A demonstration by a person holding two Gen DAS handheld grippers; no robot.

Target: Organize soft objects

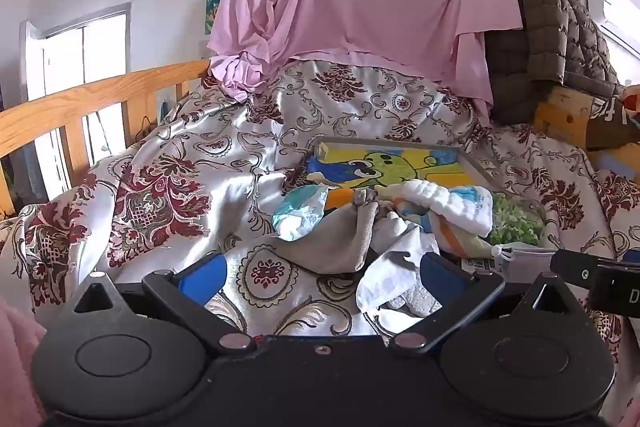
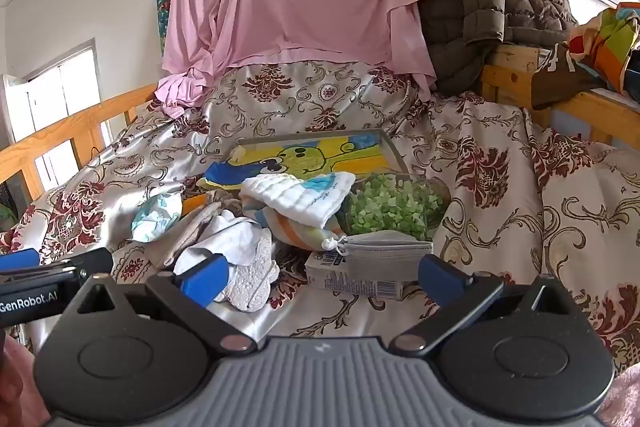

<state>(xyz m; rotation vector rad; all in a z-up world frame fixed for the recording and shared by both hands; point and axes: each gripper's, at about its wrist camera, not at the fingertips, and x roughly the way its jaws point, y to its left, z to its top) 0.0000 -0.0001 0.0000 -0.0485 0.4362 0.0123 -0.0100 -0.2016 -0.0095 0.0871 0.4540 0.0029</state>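
Both grippers hang side by side over the bed, tilted down toward the heap, w/ nothing between their pads. Left gripper (image 1: 322,273) has jaws spread wide & empty; right gripper (image 2: 324,277) likewise, wide & holding nothing. That reads as a start pose: each one squared up to its own half of the mess before a first pick. The pile (image 2: 256,227) of soft stuff sits mid-bed on the bedspread (image 2: 500,187), partly lying over the front edge of a tray (image 2: 386,143) w/ a cartoon print, prob. the place things are meant to go, since its far part is bare. In the pile: a folded white cloth (image 2: 296,199) on top, a striped cloth (image 2: 292,231) under it, a grey cloth (image 1: 336,239) & white socks (image 1: 392,279) nearest the left gripper, a crumpled blue-white item (image 1: 300,215) to the left. A bag of green bits (image 2: 392,207) lies at the right, w/ a grey mask (image 2: 384,251) draped on a small box (image 2: 360,279) just ahead of the right gripper, so that's its likely first target. Socks look like the left's easiest grab: closest, loose, on top.
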